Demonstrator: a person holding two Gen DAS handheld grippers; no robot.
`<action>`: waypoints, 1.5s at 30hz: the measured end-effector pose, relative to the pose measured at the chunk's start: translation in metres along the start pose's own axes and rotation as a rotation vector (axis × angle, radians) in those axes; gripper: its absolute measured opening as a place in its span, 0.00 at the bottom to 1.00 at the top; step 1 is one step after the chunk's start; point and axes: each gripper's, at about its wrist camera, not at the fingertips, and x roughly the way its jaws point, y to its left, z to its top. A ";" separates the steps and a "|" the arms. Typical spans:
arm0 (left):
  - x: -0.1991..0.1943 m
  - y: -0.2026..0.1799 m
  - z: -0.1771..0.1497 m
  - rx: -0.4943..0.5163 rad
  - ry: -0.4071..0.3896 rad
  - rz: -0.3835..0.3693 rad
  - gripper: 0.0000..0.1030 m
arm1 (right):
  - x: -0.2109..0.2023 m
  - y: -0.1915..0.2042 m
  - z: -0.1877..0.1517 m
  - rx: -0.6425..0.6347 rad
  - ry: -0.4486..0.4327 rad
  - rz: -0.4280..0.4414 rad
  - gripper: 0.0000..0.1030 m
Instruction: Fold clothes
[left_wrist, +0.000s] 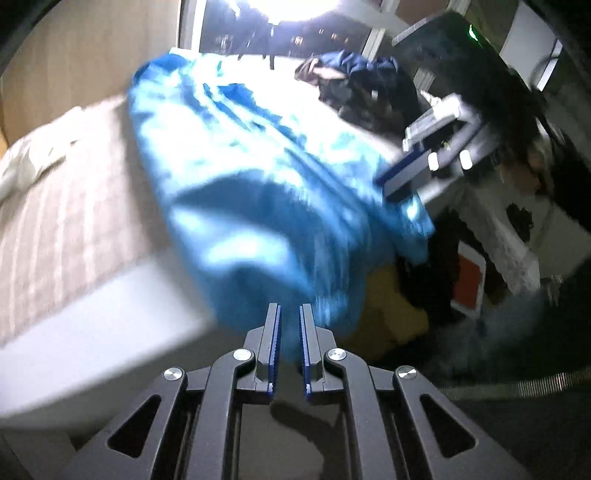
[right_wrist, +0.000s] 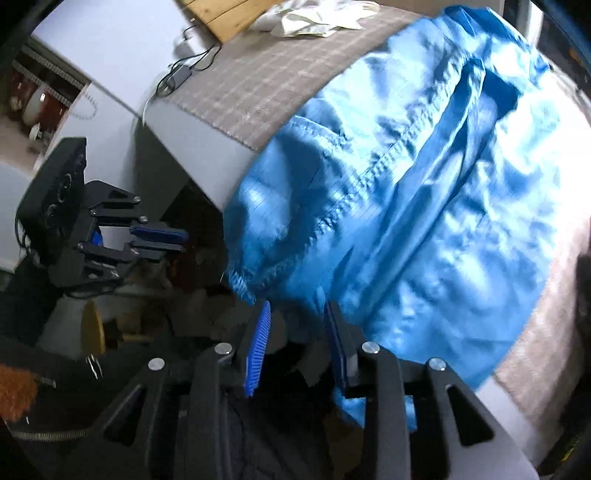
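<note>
Nearest my left camera, the left gripper (left_wrist: 290, 325) has its pads drawn close with a thin gap, and the blue garment (left_wrist: 258, 177) hangs just past the tips; through the blur I cannot tell whether any cloth is pinched; seen from the right camera, the left gripper (right_wrist: 173, 240) looks nearly closed and apart from the fabric. My right gripper (right_wrist: 297, 328) stands released, pads spread, with the blue garment (right_wrist: 424, 206) draped just ahead and a fold lying against its right finger; from the left camera the right gripper (left_wrist: 391, 184) meets the garment's edge. The garment sprawls over the bed (right_wrist: 236, 92), whose beige checked cover sits on a pale mattress edge; its hem spills off the near side. Farther on lie a dark clothes pile (left_wrist: 362, 85), a white cloth (right_wrist: 314, 16), and a cable (right_wrist: 184, 70); beyond, a dark window (left_wrist: 258, 22) under glaring light; I can read no writing.
</note>
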 end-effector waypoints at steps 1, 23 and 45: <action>0.013 -0.001 0.005 0.004 0.007 0.006 0.08 | -0.004 -0.005 -0.006 0.033 -0.028 -0.015 0.29; 0.028 0.006 0.045 -0.053 0.010 0.055 0.17 | -0.007 -0.064 -0.082 0.342 -0.375 -0.281 0.29; 0.042 -0.035 0.038 -0.156 0.006 -0.069 0.24 | -0.062 -0.079 -0.064 0.348 -0.382 -0.213 0.32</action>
